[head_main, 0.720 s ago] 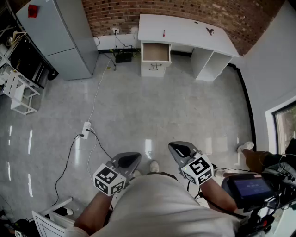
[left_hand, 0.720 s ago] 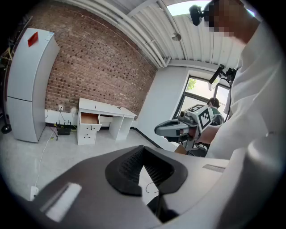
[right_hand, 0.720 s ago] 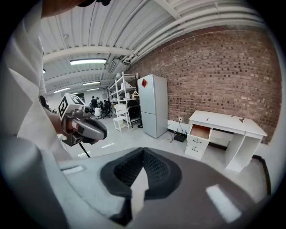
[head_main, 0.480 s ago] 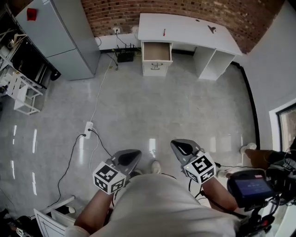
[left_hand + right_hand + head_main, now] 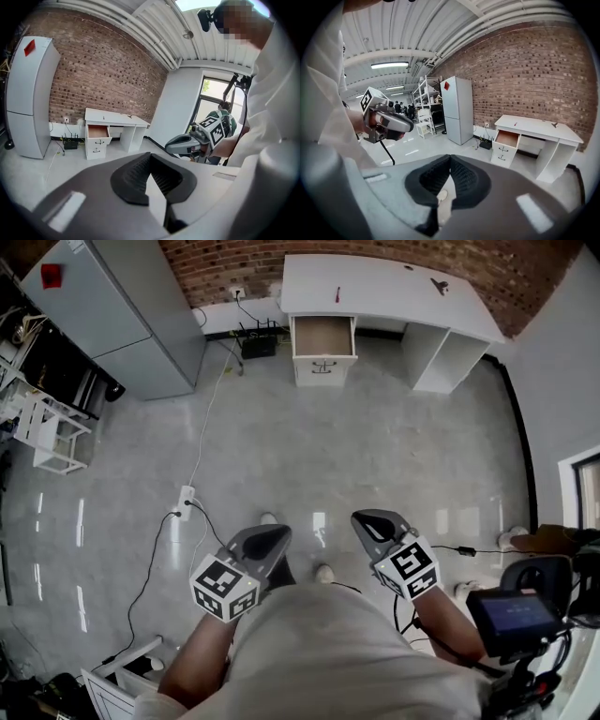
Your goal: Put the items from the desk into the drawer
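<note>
A white desk [image 5: 394, 292] stands far off against the brick wall, its top drawer [image 5: 323, 336] pulled open. On the desktop lie a small red item [image 5: 338, 293] and a small dark item [image 5: 438, 284]. Both grippers are held low in front of the person, far from the desk. My left gripper [image 5: 265, 542] is shut and holds nothing; its closed tips show in the left gripper view [image 5: 150, 155]. My right gripper [image 5: 373, 526] is also shut and empty [image 5: 450, 157]. The desk [image 5: 539, 129] and open drawer [image 5: 508, 138] appear in the right gripper view.
A grey cabinet [image 5: 112, 315] stands left of the desk. A power strip [image 5: 186, 497] with its cable runs across the glossy floor. A white rack [image 5: 42, 432] is at the left. A tripod-mounted screen [image 5: 514, 615] sits at lower right. A black box [image 5: 255, 346] lies by the wall.
The person has stepped forward, so the view has shifted and a foot now shows between the grippers. Both grippers stay shut and empty.
</note>
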Demonstrator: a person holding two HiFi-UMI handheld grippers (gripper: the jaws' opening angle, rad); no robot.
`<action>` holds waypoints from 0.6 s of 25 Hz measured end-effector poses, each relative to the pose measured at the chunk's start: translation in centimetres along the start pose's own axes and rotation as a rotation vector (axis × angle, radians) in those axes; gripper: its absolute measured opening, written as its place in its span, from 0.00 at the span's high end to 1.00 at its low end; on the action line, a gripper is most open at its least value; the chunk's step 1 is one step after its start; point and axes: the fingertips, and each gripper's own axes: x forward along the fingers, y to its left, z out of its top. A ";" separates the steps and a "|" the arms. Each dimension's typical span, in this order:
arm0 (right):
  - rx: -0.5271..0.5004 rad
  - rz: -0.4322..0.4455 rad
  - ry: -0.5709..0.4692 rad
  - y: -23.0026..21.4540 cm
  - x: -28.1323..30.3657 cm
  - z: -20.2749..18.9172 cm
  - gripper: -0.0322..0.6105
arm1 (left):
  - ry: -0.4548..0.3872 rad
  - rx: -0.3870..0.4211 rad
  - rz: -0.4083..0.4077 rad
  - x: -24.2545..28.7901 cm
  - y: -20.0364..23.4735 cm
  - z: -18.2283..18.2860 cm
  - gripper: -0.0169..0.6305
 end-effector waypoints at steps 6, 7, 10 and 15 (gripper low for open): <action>0.033 -0.058 0.025 -3.8 6.3 3.1 0.92 | 0.006 0.024 -0.033 2.7 8.6 2.3 0.96; 0.052 -0.070 0.021 -4.6 7.4 4.1 0.91 | 0.007 0.024 -0.050 3.2 10.1 3.1 0.94; 0.087 -0.106 0.005 -7.0 10.9 7.3 0.91 | 0.011 0.046 -0.102 4.9 14.5 5.9 0.94; 0.121 -0.161 0.007 -11.6 17.3 13.7 0.91 | 0.042 0.064 -0.183 6.3 21.8 11.7 0.96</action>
